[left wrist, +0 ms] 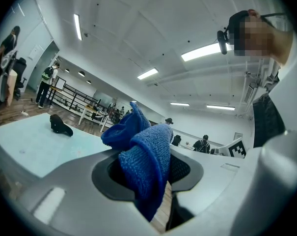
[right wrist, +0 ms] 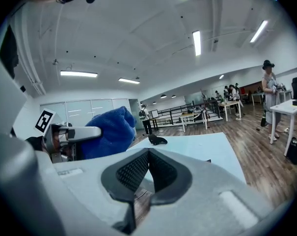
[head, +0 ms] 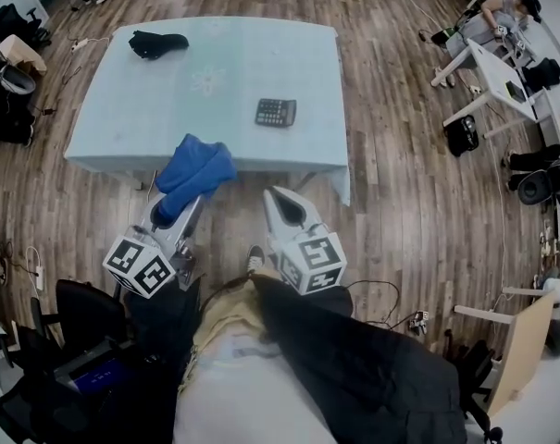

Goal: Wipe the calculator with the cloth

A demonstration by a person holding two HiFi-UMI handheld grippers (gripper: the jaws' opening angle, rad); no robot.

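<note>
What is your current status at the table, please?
Left tool shut on blue cloth. Right tool shut, empty. Not yet at calculator, flat on table; nothing in the way.

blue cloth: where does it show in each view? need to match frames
Head view: blue cloth lower left of centre, in the left gripper, at the table's near edge.
Left gripper view: centre, clamped between the jaws.
Right gripper view: left of centre.
Shared landmark: black bundle on the table's far corner.

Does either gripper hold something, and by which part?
The left gripper pinches the blue cloth at a bunched fold; the right gripper, jaws shut, holds nothing.
</note>
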